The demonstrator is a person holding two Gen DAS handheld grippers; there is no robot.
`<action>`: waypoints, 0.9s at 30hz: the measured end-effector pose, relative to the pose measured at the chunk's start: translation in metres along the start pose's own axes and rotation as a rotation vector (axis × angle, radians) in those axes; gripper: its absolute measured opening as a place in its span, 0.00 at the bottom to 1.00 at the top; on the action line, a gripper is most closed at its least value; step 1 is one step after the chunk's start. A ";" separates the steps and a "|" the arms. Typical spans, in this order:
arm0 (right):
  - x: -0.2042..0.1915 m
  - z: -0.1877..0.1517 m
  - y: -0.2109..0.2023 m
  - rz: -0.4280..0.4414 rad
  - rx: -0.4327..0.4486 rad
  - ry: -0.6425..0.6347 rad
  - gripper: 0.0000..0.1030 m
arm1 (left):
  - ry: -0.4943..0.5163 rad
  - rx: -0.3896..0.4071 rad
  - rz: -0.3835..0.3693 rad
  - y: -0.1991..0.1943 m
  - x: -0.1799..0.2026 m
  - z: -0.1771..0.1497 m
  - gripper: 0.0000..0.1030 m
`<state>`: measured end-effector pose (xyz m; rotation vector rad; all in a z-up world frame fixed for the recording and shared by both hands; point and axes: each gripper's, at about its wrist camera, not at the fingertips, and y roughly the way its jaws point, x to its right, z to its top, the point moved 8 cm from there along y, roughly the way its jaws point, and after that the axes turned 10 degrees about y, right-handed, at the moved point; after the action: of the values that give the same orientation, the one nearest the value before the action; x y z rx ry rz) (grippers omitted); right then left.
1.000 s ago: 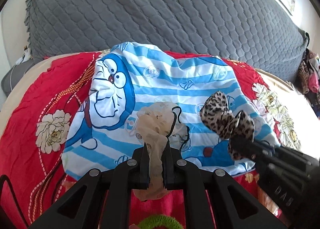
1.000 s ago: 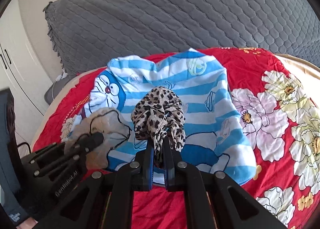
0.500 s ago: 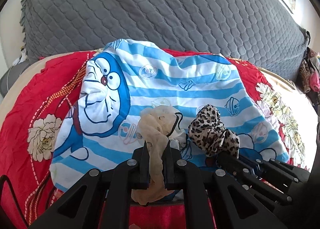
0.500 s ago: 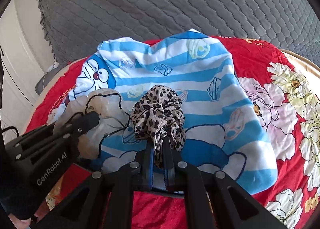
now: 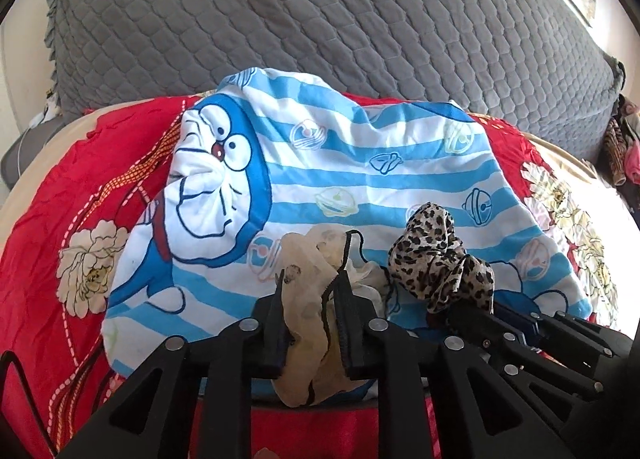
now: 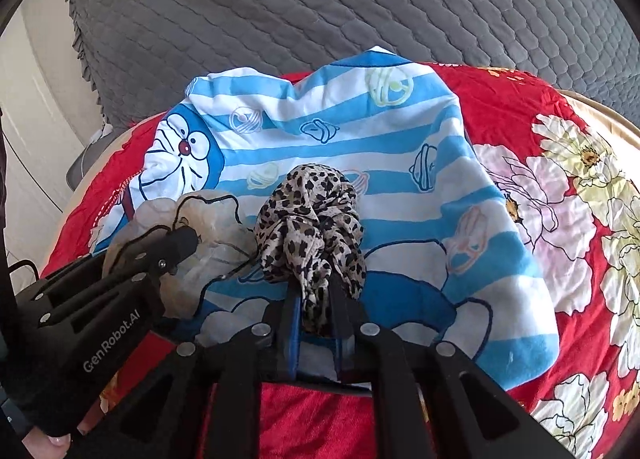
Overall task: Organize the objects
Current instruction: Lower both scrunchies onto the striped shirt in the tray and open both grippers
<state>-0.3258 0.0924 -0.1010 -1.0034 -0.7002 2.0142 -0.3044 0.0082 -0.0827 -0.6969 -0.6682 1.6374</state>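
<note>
Left gripper (image 5: 308, 291): black two-finger tool; its jaws have just been opening, and the sheer beige scrunchie with a black edge (image 5: 316, 275) lies loosely between them, no longer squeezed.
Right gripper (image 6: 314, 295): black two-finger tool; its jaws have just been easing apart a little, with the leopard-print fabric scrunchie (image 6: 312, 227) in the narrow gap; whether the pads press on it, I cannot tell.
Scrunchies: side by side, nearly touching, beige on the left and leopard on the right, both resting on the near edge of the cloth.
Cloth: blue-and-white striped cartoon-cat fabric (image 5: 360, 179) spread over the bed, cat face at far left.
Bed: red bedspread with large cream flowers (image 6: 540, 139) underneath.
Backdrop: grey quilted cushion (image 5: 320, 19) standing at the far side.
Step in hand: judged to be setting both scrunchies down together on the cloth.
Doing it well: open each tool fully before pulling back, since thin fabric may cling to the pads. Withdraw toward the near side, straight and slow, so neither scrunchie drags off the cloth edge. Keep the two tools from bumping; they sit close together.
</note>
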 end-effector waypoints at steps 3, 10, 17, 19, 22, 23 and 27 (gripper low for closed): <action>-0.001 -0.001 0.000 -0.005 -0.002 -0.009 0.16 | -0.001 -0.003 0.000 -0.002 -0.003 -0.003 0.28; 0.000 0.000 -0.003 -0.010 0.002 -0.009 0.21 | -0.008 -0.009 -0.016 -0.007 -0.008 -0.008 0.43; 0.000 0.003 -0.008 0.007 0.011 0.004 0.30 | -0.018 0.004 -0.010 -0.012 -0.015 -0.003 0.60; 0.001 0.005 -0.011 0.010 0.020 0.008 0.35 | -0.020 0.008 -0.008 -0.013 -0.018 0.000 0.62; 0.000 0.008 -0.015 0.018 0.032 0.015 0.41 | -0.023 0.013 -0.002 -0.015 -0.021 0.004 0.67; 0.000 0.008 -0.016 0.020 0.035 0.015 0.41 | -0.024 0.015 0.001 -0.016 -0.021 0.005 0.69; 0.000 0.010 -0.019 0.022 0.044 0.016 0.43 | -0.012 0.019 0.009 -0.018 -0.022 0.011 0.72</action>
<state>-0.3270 0.1020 -0.0815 -1.0050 -0.6366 2.0298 -0.2980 -0.0112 -0.0603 -0.6774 -0.6584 1.6554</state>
